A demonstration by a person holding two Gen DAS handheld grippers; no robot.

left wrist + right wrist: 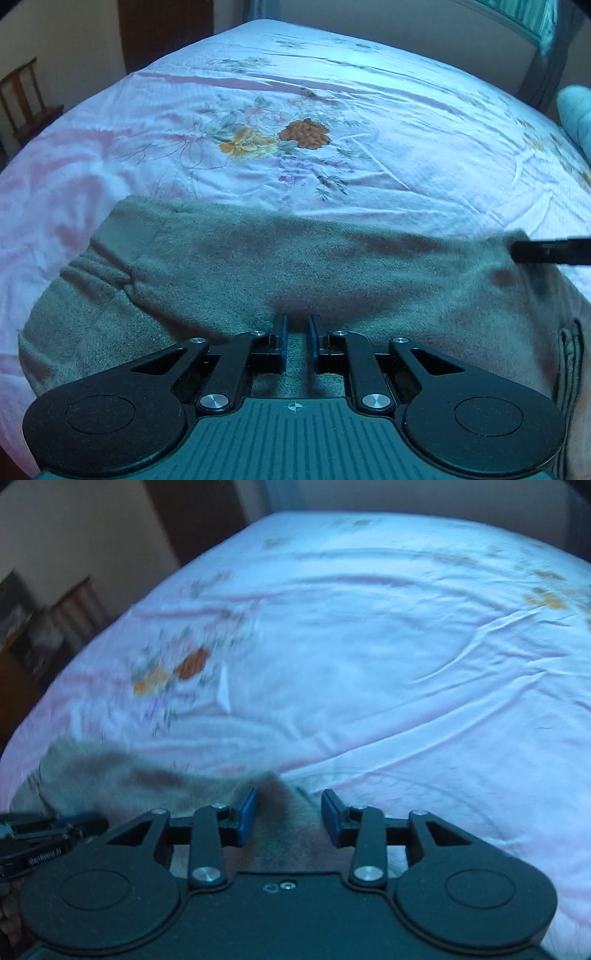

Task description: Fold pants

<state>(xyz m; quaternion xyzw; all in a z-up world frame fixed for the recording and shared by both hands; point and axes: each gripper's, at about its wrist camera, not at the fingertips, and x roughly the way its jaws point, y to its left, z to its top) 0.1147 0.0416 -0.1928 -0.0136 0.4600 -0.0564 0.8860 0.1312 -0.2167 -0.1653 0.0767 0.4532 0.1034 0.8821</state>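
Grey fleece pants [295, 266] lie folded on the floral bedsheet [295, 110] near the bed's front edge. My left gripper [297, 325] rests over the pants' near part, its blue pads a narrow gap apart with grey cloth between them. My right gripper [288, 805] is open, its pads wide apart around the pants' right corner [273, 812], not closed on it. The right gripper's tip [546, 251] shows at the pants' right end in the left wrist view. The left gripper [44, 834] shows at the left edge of the blurred right wrist view.
The pale sheet [369, 646] with orange flowers [280, 136] spreads beyond the pants. A wooden chair [26, 103] stands left of the bed. A dark door [166, 33] is behind. A pale pillow [576, 114] lies at the right edge.
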